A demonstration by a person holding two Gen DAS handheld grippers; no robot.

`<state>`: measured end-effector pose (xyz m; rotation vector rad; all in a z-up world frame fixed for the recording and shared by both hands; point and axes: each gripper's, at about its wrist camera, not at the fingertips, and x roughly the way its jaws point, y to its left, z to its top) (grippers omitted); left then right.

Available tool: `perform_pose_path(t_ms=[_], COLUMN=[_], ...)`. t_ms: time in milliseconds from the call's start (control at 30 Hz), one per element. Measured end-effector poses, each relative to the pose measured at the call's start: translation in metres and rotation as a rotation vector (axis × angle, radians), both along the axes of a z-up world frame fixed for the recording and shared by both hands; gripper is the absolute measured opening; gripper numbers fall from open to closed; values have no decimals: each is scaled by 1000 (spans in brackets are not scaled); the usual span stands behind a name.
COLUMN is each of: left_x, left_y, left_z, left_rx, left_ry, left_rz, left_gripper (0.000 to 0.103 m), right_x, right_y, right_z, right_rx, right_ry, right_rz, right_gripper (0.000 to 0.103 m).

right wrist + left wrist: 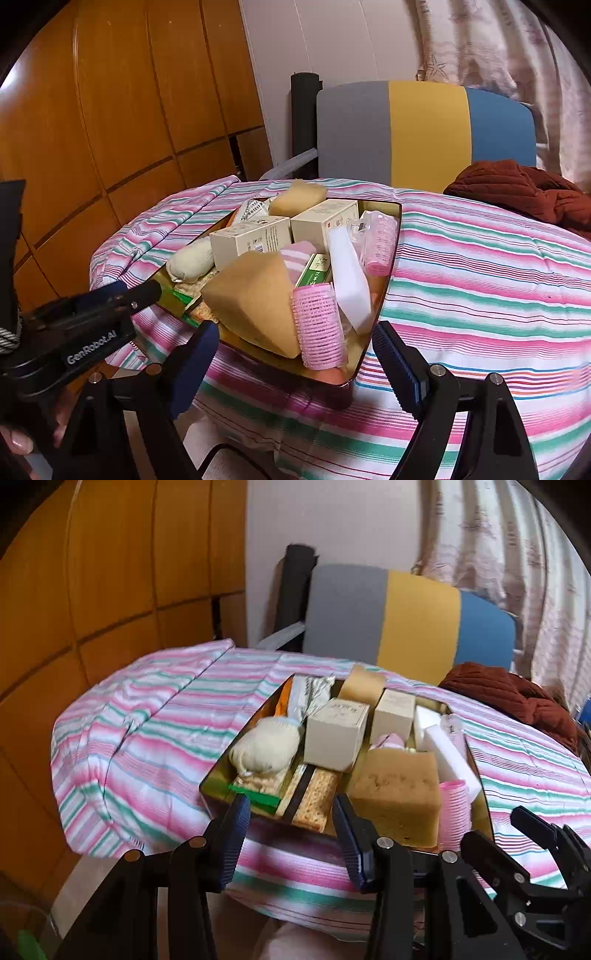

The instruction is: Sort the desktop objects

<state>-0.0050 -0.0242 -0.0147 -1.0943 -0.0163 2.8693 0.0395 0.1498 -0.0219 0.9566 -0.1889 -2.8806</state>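
Observation:
A gold tin tray (214,788) (397,214) sits on the striped tablecloth, heaped with objects. In it lie a tan sponge (397,794) (255,299), pink hair rollers (319,325) (456,812), two cream boxes (338,733) (251,236), a white foam block (349,280), a cream sock ball (264,746) (192,260) and crackers (317,801). My left gripper (291,834) is open, empty, just short of the tray's near edge. My right gripper (295,363) is open and empty, its fingers straddling the tray's near corner. The left gripper (92,314) also shows at left in the right wrist view.
The round table's striped cloth (480,266) spreads to the right and left of the tray. A grey, yellow and blue chair back (424,136) stands behind the table. A dark red garment (524,192) lies at the back right. Wood panelling (110,590) fills the left.

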Motion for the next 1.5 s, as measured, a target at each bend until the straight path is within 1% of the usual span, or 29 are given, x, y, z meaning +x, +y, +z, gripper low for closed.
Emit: perform_pose_path(t_ms=[133,267,433,533,633,700,900,1167,1367,1500], left_x=[0,4,11,13,13,11,13,17,21,24], left_y=[-3,-2,1,4,6,8,10,12,17,14], left_z=[-4,-2,5,9,10,10,10,12,12,15], left_rx=[18,24,1,-11,-33,-41,-50,-53,-80,-63], left_ry=[-23,3,61,74,65,43,30,41,51,65], left_rz=[33,28,34,35,35,29,22,6,-2,8], left_gripper=[47,47,47,47,44,44,43,43,43,43], right_x=[0,-1,3,3,4,3,2,1,2,3], right_y=[-3,-5,-4,-4,-5,-6,-8,-8,-8,-9], right_z=[-1,-2,2,3,4,4,3,0,0,1], right_rx=[7,12,14,14,17,19,22,20,21,22], right_ry=[-8,-10,-10,-4,2,5,5,3,6,11], right_rz=[6,10,13,11,11,10,5,8,4,4], right_gripper=[87,87,87,87,87,87,87,87,87,87])
